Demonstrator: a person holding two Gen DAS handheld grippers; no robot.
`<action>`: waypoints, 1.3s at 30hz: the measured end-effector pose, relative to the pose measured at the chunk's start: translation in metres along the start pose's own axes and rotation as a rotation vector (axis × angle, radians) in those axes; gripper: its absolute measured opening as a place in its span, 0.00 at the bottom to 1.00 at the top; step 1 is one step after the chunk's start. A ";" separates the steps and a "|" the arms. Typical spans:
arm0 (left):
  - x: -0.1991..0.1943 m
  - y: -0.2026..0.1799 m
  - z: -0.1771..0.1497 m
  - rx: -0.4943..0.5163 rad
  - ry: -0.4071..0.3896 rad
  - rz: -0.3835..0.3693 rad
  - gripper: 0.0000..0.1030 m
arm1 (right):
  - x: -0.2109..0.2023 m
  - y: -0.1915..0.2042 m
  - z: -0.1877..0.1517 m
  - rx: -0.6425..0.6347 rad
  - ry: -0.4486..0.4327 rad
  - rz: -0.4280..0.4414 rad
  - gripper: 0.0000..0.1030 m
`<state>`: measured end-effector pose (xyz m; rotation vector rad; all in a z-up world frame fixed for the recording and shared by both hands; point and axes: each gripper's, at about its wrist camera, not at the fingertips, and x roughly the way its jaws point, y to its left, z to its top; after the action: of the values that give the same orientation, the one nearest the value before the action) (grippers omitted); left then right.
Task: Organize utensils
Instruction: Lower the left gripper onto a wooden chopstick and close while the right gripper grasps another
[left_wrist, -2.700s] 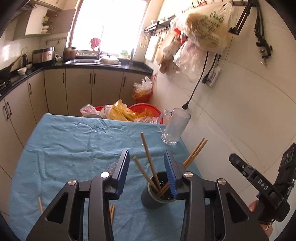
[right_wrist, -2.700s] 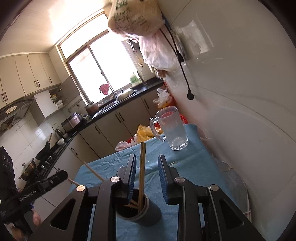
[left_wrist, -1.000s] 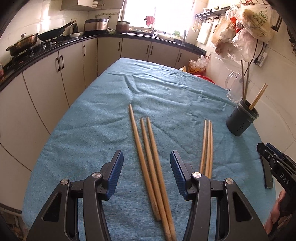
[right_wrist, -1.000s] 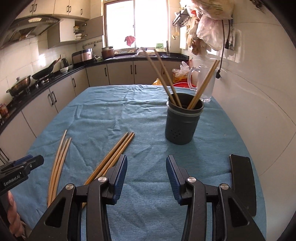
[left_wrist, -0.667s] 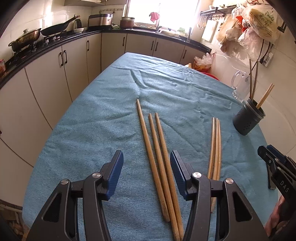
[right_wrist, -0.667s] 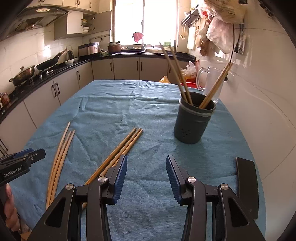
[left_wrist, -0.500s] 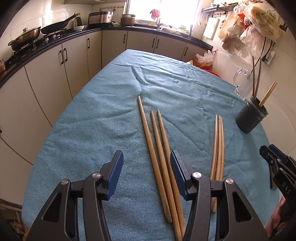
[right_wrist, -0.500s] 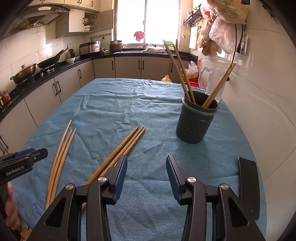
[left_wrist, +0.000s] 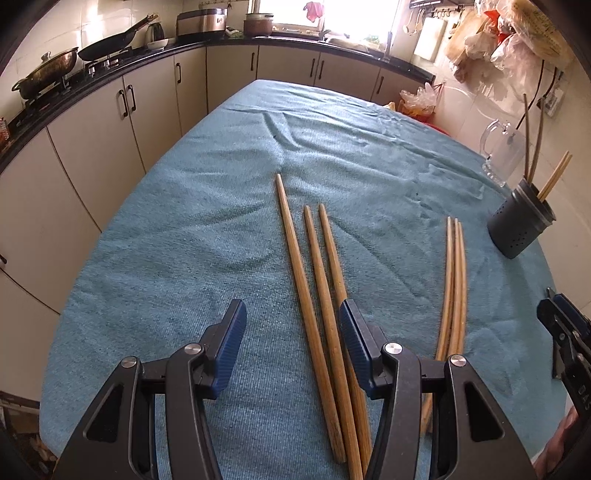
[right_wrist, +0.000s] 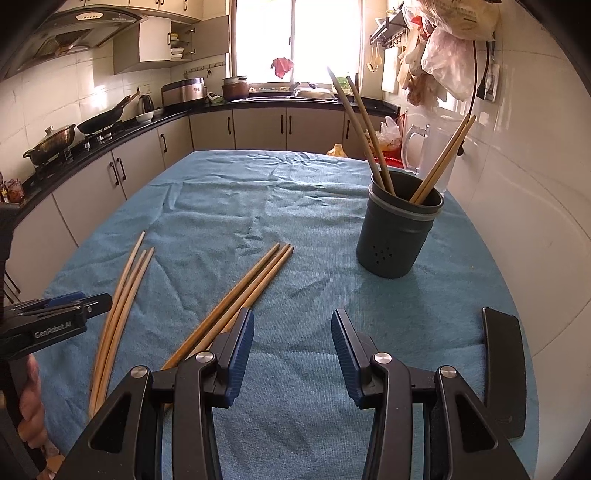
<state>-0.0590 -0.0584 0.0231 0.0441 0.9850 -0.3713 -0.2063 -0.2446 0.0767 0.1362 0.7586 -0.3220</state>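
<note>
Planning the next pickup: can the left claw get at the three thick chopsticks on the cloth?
Probably yes. The left claw is open right over the thick chopsticks, which lie flat on the blue cloth with nothing on top of them.

Since 2.7 s ago, the left gripper (left_wrist: 290, 343) has withdrawn from the dark utensil holder (left_wrist: 519, 229), which then stood between its fingers and now stands well apart at upper right. Its open jaws now frame the near ends of three thick chopsticks (left_wrist: 314, 295) lying on the blue cloth (left_wrist: 166, 229); over the last second these have slid slightly toward the right finger. The right gripper (right_wrist: 291, 343) has likewise backed away from the holder (right_wrist: 397, 236). The chopstick then upright between its fingers now stands among those in the holder (right_wrist: 371, 140), and its jaws are spread wider over bare cloth.
</note>
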 end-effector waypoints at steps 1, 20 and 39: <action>0.002 0.000 0.000 -0.002 0.004 0.004 0.50 | 0.000 0.000 0.000 0.001 0.000 0.000 0.46; 0.009 0.027 0.009 -0.064 0.067 0.021 0.49 | -0.002 -0.017 0.002 0.059 0.007 0.024 0.46; 0.038 0.024 0.053 -0.061 0.114 0.088 0.15 | 0.026 -0.047 0.023 0.281 0.167 0.205 0.34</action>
<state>0.0104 -0.0576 0.0183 0.0539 1.1025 -0.2603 -0.1889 -0.3006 0.0747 0.5078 0.8536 -0.2223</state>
